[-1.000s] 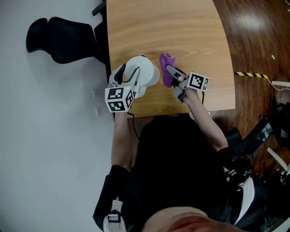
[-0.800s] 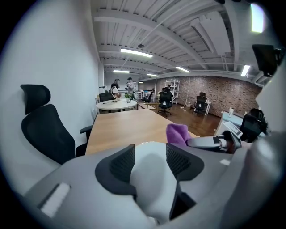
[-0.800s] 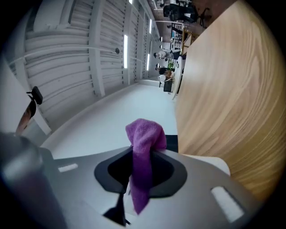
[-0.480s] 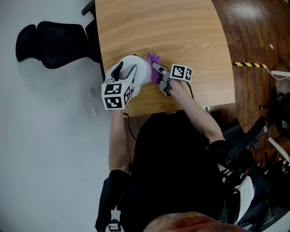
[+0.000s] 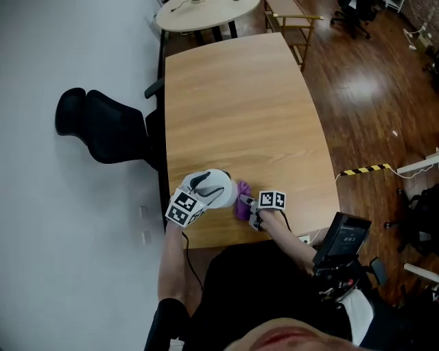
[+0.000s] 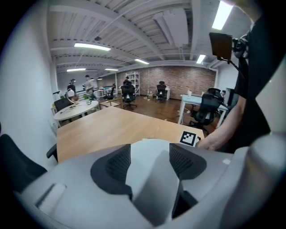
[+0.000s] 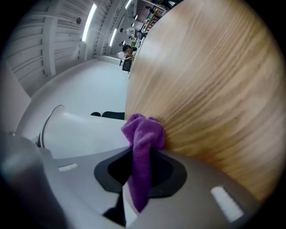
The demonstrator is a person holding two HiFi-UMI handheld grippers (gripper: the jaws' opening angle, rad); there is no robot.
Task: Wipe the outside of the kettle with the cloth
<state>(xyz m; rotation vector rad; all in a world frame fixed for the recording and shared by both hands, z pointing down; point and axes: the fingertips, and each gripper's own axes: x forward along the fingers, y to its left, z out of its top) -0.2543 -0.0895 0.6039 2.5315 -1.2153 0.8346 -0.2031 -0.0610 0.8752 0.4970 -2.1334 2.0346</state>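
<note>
A white kettle [image 5: 217,187] stands near the front edge of the wooden table [image 5: 240,103]. My left gripper [image 5: 197,197] reaches over it from the left. In the left gripper view the kettle's white top [image 6: 144,151] fills the gap between both pads of the left gripper [image 6: 149,163], whose jaws have just been opening slightly with the kettle still between them. My right gripper [image 5: 250,205] is shut on a purple cloth [image 5: 241,208] that rests against the kettle's right side. In the right gripper view the cloth [image 7: 142,132] bunches out of the right gripper [image 7: 143,154] beside the kettle's wall [image 7: 76,132].
A black office chair [image 5: 103,134] stands at the table's left edge. A round white table [image 5: 206,10] lies beyond the far end. Yellow-and-black tape [image 5: 363,168] marks the wooden floor on the right. A black device [image 5: 346,236] sits near the person's right side.
The head view has swung up and now takes in the whole table. The right gripper has slid lower along the kettle's side with the cloth. The left gripper has rolled on the kettle.
</note>
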